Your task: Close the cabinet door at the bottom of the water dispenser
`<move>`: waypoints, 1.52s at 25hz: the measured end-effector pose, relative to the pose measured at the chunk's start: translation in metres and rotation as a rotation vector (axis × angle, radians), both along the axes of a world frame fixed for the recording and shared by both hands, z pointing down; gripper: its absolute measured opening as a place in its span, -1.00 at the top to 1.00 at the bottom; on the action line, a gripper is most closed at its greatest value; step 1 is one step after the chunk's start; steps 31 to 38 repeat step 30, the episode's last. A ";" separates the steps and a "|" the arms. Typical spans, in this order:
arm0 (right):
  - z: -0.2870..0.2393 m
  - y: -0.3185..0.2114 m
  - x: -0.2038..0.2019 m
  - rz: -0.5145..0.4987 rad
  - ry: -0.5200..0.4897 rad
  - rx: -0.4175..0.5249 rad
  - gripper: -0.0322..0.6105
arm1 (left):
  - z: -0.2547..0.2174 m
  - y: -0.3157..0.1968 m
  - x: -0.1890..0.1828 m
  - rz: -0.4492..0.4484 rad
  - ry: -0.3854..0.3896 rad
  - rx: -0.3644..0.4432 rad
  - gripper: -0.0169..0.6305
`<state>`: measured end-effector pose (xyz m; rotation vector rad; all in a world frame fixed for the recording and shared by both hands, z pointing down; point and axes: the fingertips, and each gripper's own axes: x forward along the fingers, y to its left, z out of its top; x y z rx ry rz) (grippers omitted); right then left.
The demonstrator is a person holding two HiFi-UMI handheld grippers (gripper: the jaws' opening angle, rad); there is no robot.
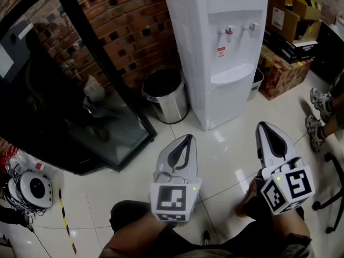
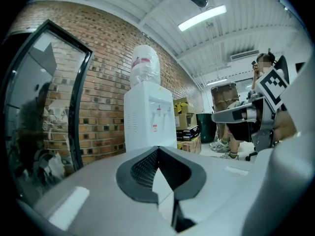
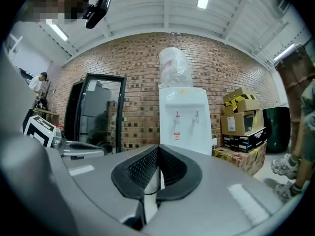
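The white water dispenser (image 1: 220,52) stands against the brick wall, with a bottle (image 3: 173,68) on top. Its lower cabinet door (image 1: 228,104) looks flush with the body. My left gripper (image 1: 187,137) is held level over the tiled floor, well short of the dispenser and a little to its left. Its jaws are shut with nothing between them. My right gripper (image 1: 263,125) is level too, in front of the dispenser's right side, and is also shut and empty. Both gripper views show the dispenser (image 2: 150,117) (image 3: 184,119) straight ahead past the closed tips (image 2: 157,149) (image 3: 158,146).
A steel bin (image 1: 165,95) stands left of the dispenser. A black-framed glass door (image 1: 80,90) leans at the left. Cardboard boxes (image 1: 285,42) are stacked at the right. A person's shoes (image 1: 320,112) and a chair base (image 1: 333,198) are at the far right.
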<state>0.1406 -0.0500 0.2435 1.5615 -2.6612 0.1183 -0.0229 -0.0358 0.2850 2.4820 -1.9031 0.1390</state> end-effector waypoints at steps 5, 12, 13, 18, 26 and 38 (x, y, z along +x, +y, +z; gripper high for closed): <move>-0.002 -0.003 0.000 0.020 0.008 0.000 0.90 | -0.010 0.000 0.007 0.021 0.025 0.015 0.95; 0.004 -0.002 -0.005 0.011 0.030 -0.007 0.90 | -0.012 -0.001 0.004 0.020 0.049 0.011 0.95; 0.004 -0.002 -0.006 0.010 0.029 -0.007 0.90 | -0.012 -0.001 0.004 0.020 0.048 0.012 0.95; 0.005 -0.002 -0.013 0.002 0.028 -0.010 0.90 | -0.012 0.000 -0.002 0.009 0.049 0.012 0.95; 0.003 -0.001 -0.020 -0.009 0.038 -0.004 0.90 | -0.014 0.002 -0.007 -0.004 0.045 0.015 0.95; 0.003 -0.001 -0.021 -0.010 0.042 -0.008 0.90 | -0.015 0.002 -0.007 -0.001 0.045 0.019 0.95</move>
